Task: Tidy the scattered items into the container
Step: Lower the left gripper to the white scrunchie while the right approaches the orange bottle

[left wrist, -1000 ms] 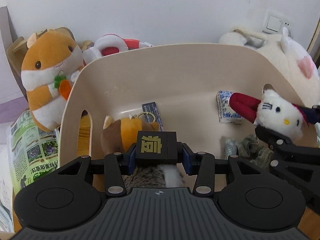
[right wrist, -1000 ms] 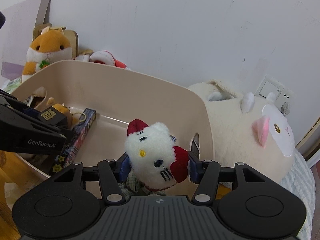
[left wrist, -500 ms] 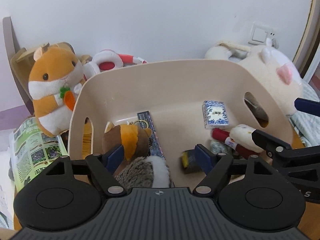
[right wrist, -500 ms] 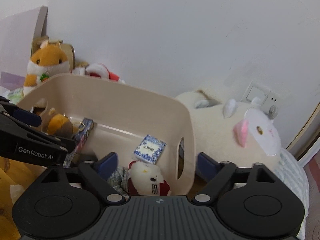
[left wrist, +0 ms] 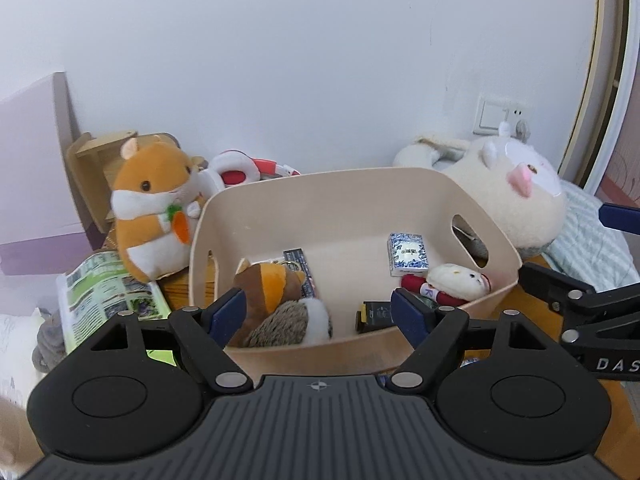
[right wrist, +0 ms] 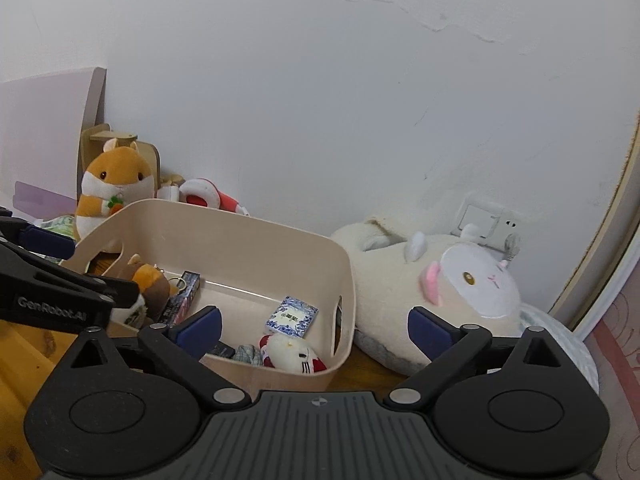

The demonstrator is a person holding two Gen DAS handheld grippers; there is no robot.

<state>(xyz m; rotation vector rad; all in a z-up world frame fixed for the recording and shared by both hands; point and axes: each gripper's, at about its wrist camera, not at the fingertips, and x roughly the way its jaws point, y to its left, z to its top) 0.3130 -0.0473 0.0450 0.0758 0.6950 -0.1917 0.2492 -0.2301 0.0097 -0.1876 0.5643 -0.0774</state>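
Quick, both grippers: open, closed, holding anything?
Left gripper: open, jaws have just been opening, nothing between them.
Right gripper: open, jaws have just been opening, nothing held.

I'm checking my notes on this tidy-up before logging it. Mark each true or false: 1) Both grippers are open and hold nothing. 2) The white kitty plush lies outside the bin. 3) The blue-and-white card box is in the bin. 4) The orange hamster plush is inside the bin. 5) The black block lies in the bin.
1) True: the left gripper and the right gripper have just opened, with nothing between the jaws.
2) False: the white kitty plush lies inside the beige bin.
3) True: the blue-and-white card box is there.
4) False: the orange hamster plush stands outside, beside it.
5) True: the black block lies there.
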